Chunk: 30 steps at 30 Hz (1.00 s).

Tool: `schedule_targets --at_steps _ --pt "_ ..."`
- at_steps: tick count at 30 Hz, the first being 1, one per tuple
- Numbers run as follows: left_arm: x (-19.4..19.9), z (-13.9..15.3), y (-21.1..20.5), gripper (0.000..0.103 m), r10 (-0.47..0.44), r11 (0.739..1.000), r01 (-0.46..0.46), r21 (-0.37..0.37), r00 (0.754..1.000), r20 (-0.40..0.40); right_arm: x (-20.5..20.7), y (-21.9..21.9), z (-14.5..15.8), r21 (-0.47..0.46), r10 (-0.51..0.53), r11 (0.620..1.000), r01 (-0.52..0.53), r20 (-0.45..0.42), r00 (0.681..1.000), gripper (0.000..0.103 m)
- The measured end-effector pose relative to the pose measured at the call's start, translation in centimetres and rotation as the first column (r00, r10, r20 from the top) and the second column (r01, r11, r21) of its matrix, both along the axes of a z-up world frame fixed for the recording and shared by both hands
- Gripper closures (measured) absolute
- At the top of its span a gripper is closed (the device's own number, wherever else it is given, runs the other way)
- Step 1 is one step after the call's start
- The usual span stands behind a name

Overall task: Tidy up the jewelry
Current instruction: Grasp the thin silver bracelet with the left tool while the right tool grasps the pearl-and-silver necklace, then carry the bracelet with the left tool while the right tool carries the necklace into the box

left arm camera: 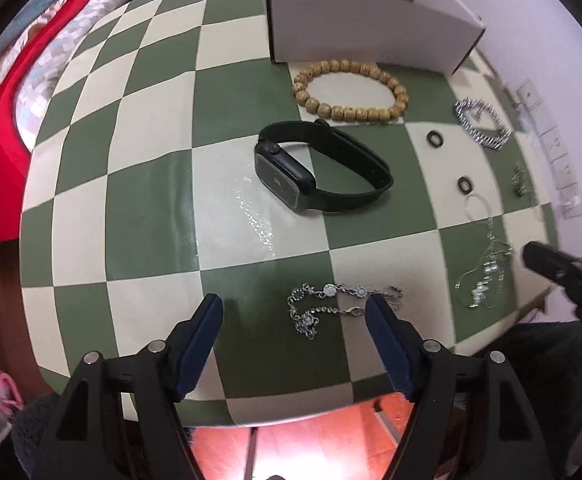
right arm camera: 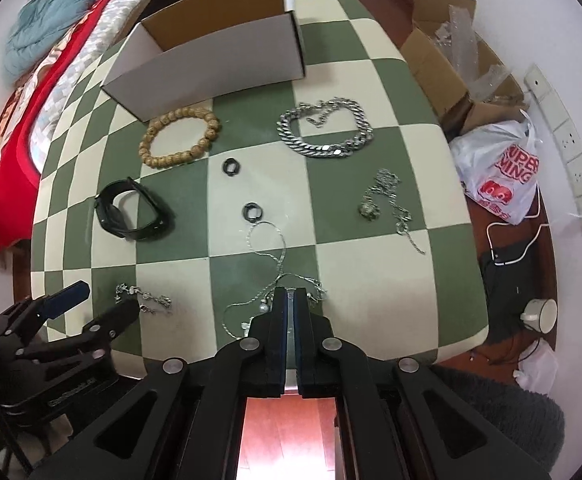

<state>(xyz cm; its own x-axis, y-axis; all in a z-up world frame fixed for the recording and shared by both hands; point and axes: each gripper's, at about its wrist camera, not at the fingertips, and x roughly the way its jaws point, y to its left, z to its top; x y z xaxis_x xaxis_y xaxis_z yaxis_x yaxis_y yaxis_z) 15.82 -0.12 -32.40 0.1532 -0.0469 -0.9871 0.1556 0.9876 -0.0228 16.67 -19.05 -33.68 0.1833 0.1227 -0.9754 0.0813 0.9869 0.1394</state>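
My left gripper (left arm camera: 294,312) is open above a silver bracelet (left arm camera: 331,304) that lies between its fingertips at the table's near edge; the gripper also shows in the right wrist view (right arm camera: 99,300). My right gripper (right arm camera: 290,300) is shut on a thin silver necklace (right arm camera: 269,248) near the front edge. A black smartwatch (left arm camera: 319,168), a wooden bead bracelet (left arm camera: 349,90), a heavy silver chain (right arm camera: 325,128), two black rings (right arm camera: 231,166) (right arm camera: 251,211) and a pendant chain (right arm camera: 387,204) lie on the checkered table (left arm camera: 131,200). An open white box (right arm camera: 211,56) stands at the back.
A bed with a red cover (right arm camera: 7,132) lies left of the table. On the floor at the right are cardboard boxes (right arm camera: 447,56), a white plastic bag (right arm camera: 503,172), a cable and a cup (right arm camera: 541,314).
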Motion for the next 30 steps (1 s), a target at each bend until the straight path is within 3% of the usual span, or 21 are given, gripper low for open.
schedule_targets --at_steps 3,6,8,9,10,15,20,26,29,30 --pt "0.0 -0.7 -0.6 0.029 -0.006 1.000 0.006 0.017 1.000 0.011 0.0 -0.6 -0.1 -0.002 -0.017 1.000 0.017 -0.005 1.000 0.097" --pt "-0.3 -0.7 -1.0 0.034 -0.014 1.000 0.014 0.011 0.999 0.035 0.1 -0.9 0.0 -0.002 -0.029 1.000 0.029 -0.006 1.000 0.092" --pt "-0.7 -0.5 -1.4 0.054 -0.040 0.999 0.039 0.004 0.997 0.063 0.2 -1.2 0.1 0.001 -0.037 0.999 0.037 -0.007 0.999 0.089" --pt "-0.8 -0.2 -1.7 0.084 -0.055 0.998 0.055 0.005 0.995 0.078 0.2 -1.3 0.2 0.003 -0.043 0.999 0.043 -0.007 0.999 0.086" --pt "-0.8 -0.2 -2.0 0.099 -0.066 0.998 0.065 0.007 0.995 0.076 0.2 -1.4 0.2 0.007 -0.048 0.999 0.048 -0.008 0.999 0.080" --pt "-0.6 -0.3 -1.2 0.100 -0.029 0.999 0.031 -0.045 0.999 0.034 0.4 -1.7 0.3 0.025 -0.065 0.998 0.066 -0.014 0.998 0.073" --pt "-0.1 2.1 1.5 0.100 0.040 0.995 -0.034 -0.090 0.997 0.066 0.6 -1.7 0.4 0.046 -0.066 0.997 0.067 -0.021 0.998 0.051" --pt "0.5 5.8 4.4 0.100 0.074 0.993 -0.062 -0.101 0.989 0.128 1.1 0.2 -1.4 0.053 -0.017 0.998 0.020 -0.070 0.997 0.050" --pt "1.1 6.8 4.6 0.100 0.068 0.995 -0.055 -0.084 0.986 0.153 1.1 1.8 -2.2 -0.007 0.028 1.000 -0.028 -0.074 0.997 0.050" --pt "1.2 6.8 4.6 0.100 0.062 0.996 -0.050 -0.077 0.986 0.155 1.1 2.6 -2.3 -0.040 0.056 0.997 -0.059 -0.066 0.996 0.055"
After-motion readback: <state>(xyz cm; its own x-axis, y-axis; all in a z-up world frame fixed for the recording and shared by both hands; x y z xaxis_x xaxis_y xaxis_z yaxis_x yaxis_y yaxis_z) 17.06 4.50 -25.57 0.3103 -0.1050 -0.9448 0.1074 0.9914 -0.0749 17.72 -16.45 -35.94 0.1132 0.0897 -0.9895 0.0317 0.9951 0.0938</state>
